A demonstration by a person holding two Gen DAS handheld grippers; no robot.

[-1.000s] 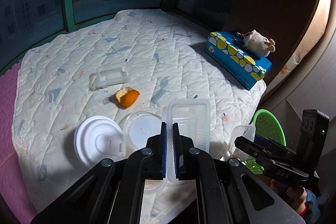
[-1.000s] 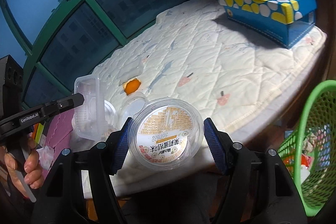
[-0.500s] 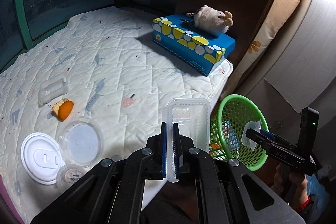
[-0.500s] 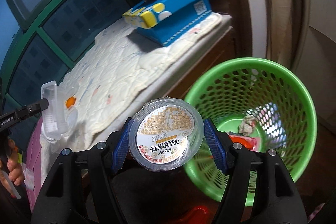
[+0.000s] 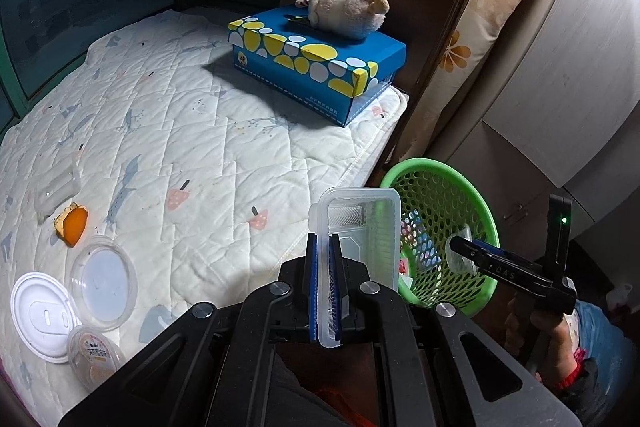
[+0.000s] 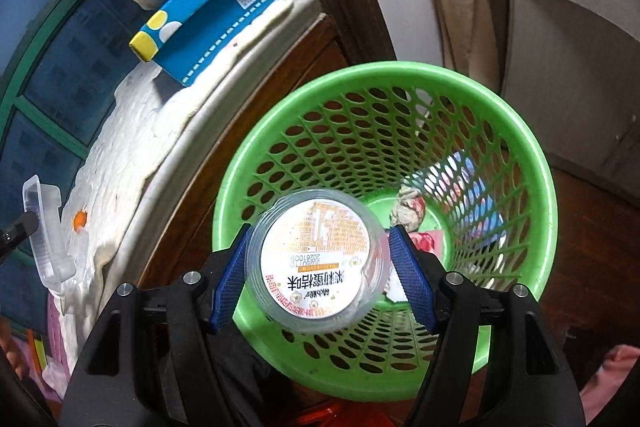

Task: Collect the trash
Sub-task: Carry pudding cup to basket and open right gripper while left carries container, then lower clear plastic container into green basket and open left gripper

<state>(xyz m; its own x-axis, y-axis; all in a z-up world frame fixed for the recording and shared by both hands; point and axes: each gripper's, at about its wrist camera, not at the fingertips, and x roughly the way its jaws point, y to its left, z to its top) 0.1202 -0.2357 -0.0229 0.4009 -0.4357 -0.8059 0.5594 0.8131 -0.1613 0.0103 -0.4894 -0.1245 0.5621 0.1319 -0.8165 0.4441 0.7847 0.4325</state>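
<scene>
Right tongs [image 6: 322,279]: a round clear plastic cup [image 6: 316,259] with a printed orange-and-white foil lid sits between the blue pads, directly over the mouth of the green basket [image 6: 532,163]. The jaws have just been opening; the left pad still meets the cup's rim, while a narrow gap shows at the right pad.

Left tongs [image 5: 324,291]: pads together, clamped on the thin edge of a clear rectangular plastic tray [image 5: 362,227], held upright above the mattress edge, just beside the basket.

Basket: round, bright green plastic, lattice of oval holes, standing on the floor against the bed's wooden side. Inside it are a crumpled wad of tissue [image 6: 408,207], a pink wrapper and a blue-and-white package.

Mattress [image 5: 208,131]: white quilted cover with small printed figures. On it lie an orange peel piece [image 5: 74,225], a second clear tray [image 5: 56,187], a clear round lid [image 5: 104,283], a white round lid [image 5: 38,315] and another foil-topped cup [image 5: 94,355]. A blue tissue box [image 5: 320,59] with yellow and white dots carries a plush toy [image 5: 348,9].
</scene>
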